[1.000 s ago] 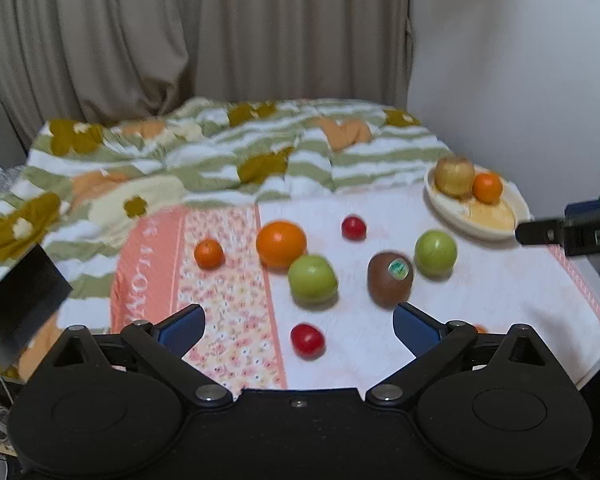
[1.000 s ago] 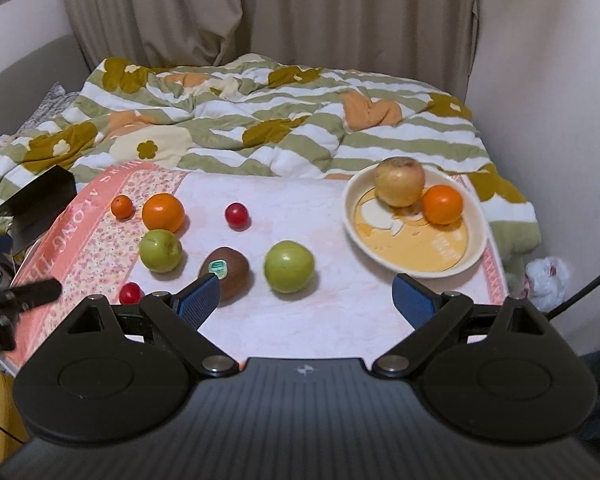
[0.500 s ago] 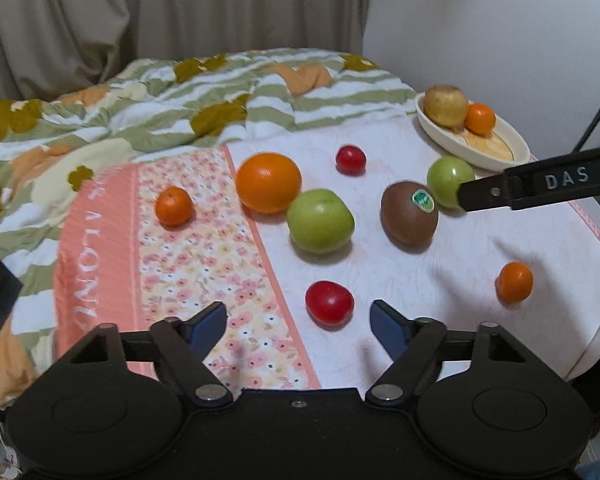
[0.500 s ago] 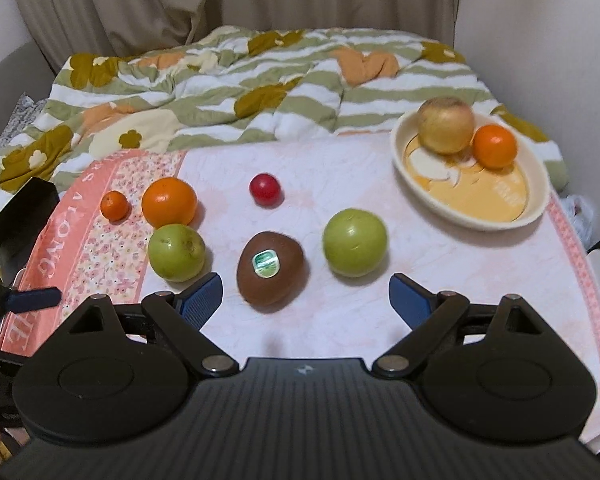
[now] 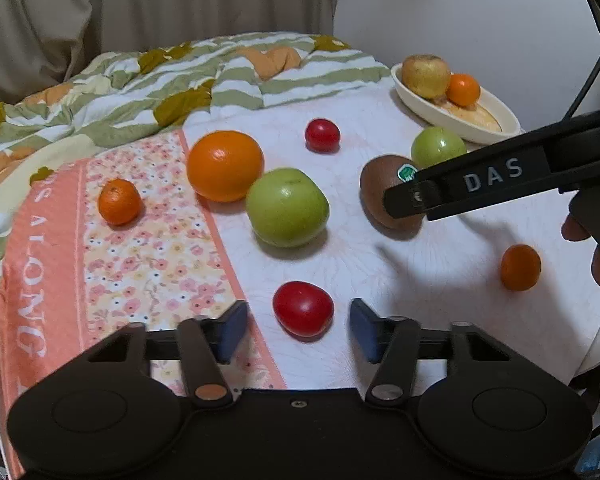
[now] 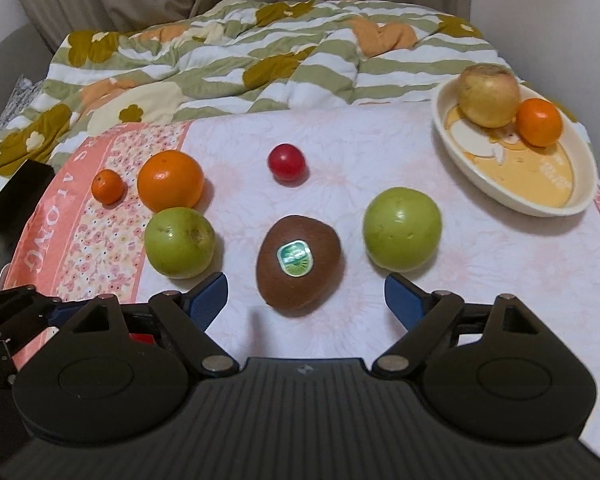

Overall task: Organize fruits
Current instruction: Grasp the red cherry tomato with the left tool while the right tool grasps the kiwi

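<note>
Tomato (image 5: 303, 309), glossy red, between closing left gripper (image 5: 299, 330) pads, seemingly untouched

A green-striped floral quilt (image 6: 260, 60) lies rumpled beneath beige curtains (image 5: 140, 12), beside a white wall (image 5: 460, 12).

Both grippers have dropped closer: left gripper (image 5: 299, 328) jaws narrowing around the red tomato (image 5: 303, 309), untouched.
</note>
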